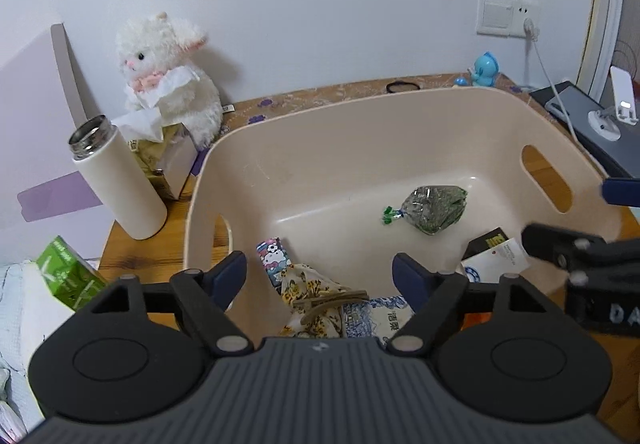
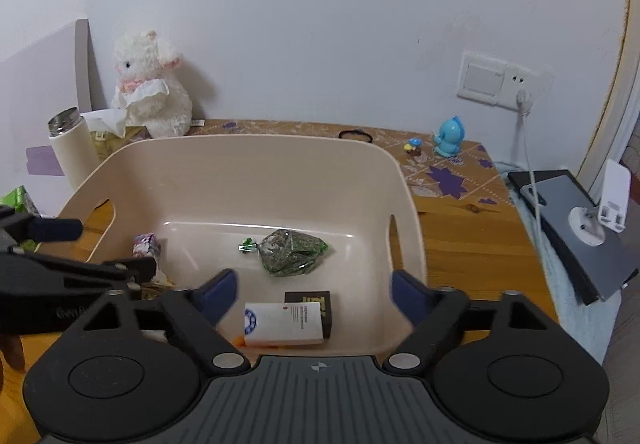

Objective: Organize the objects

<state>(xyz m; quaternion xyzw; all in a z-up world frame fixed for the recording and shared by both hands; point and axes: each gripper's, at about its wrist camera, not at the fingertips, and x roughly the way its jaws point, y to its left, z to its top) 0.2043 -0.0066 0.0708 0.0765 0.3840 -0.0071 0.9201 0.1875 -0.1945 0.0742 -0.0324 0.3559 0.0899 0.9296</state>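
Observation:
A beige plastic basket (image 1: 360, 132) (image 2: 256, 160) stands on the wooden table. In it lie a clear bag of green herbs (image 1: 434, 208) (image 2: 292, 252), a Hello Kitty carton (image 1: 274, 258) (image 2: 146, 244), a floral cloth with a brown tie (image 1: 316, 300), a blue-printed packet (image 1: 380, 318), a white box (image 1: 498, 260) (image 2: 284, 324) and a black box (image 2: 310, 302). My left gripper (image 1: 320, 276) is open and empty over the basket's near left part. My right gripper (image 2: 314, 294) is open and empty over the near right part.
A white flask (image 1: 118, 180) (image 2: 72, 156), a tissue box (image 1: 168, 160), a white plush lamb (image 1: 168, 80) (image 2: 150, 88) and a green box (image 1: 66, 274) stand left. A blue figurine (image 1: 486, 70) (image 2: 450, 136), a black hair tie (image 2: 356, 135), a cable and a tablet (image 2: 576, 228) are right.

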